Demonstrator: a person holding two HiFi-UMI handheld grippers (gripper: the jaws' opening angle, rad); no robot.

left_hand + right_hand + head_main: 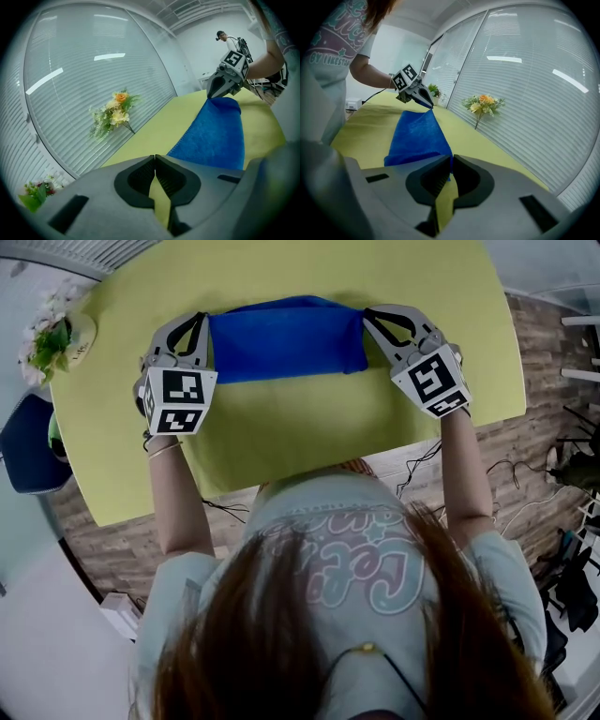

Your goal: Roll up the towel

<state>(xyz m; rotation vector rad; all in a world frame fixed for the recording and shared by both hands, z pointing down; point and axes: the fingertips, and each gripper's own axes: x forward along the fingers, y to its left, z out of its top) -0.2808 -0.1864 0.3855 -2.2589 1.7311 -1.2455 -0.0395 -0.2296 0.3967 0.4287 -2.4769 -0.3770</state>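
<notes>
L gripper (154, 158): jaws pressed tight at the tips, pinching the towel (286, 338) by its left end. In its own view the blue cloth starts just right of the tips. The R gripper view shows the cloth's corner drawn up to a peak at L's tip. R gripper (450, 158): jaws closed too, w/ a thin sliver of blue caught betw. the pads, so a grip on the towel's right end. Towel spans betw. the two grippers as a blue band, stretched side to side, both ends raised at the tips. Can't tell if its middle touches the top. Under both grippers & towel: yellow-green table (281, 432), running on past the tips. Further out beyond the tips, at the table's far edge: flower spray (115, 112), yellow/orange blooms w/ greenery. Behind it, farthest from either gripper: glass wall w/ horizontal blinds (70, 84), ceiling lights reflected in it.
</notes>
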